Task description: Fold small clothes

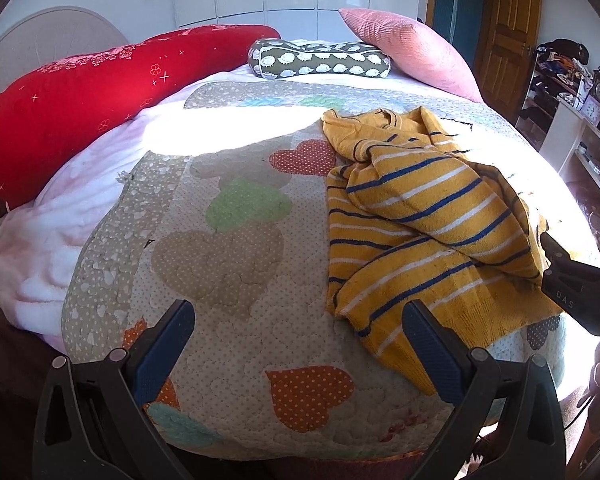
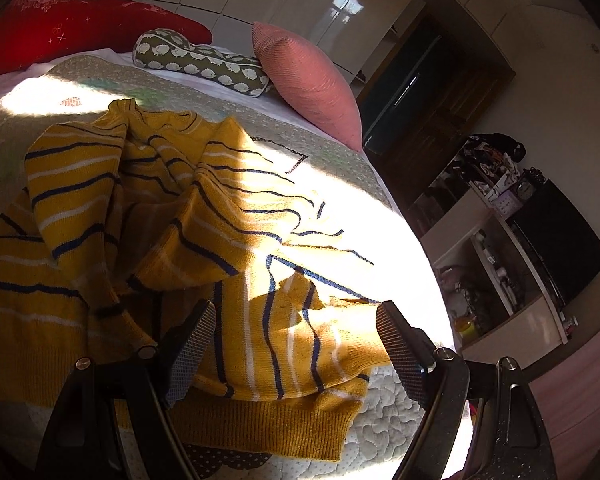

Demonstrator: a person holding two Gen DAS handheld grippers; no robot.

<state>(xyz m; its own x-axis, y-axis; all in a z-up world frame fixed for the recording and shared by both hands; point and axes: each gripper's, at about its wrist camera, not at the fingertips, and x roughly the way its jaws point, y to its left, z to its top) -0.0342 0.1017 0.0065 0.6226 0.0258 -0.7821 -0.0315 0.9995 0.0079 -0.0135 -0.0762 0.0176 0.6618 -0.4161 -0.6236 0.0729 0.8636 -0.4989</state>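
A yellow knit sweater with blue and white stripes lies crumpled on the right part of the heart-patterned quilt. My left gripper is open and empty, hovering over the quilt's near edge, left of the sweater's hem. My right gripper is open, its fingers either side of a folded sleeve and the hem of the sweater, without closing on it. The right gripper's body also shows at the right edge of the left wrist view.
A red bolster, a hedgehog-print cushion and a pink pillow lie at the bed's far end. A white shelf unit with clutter stands right of the bed. A wooden door is at the back.
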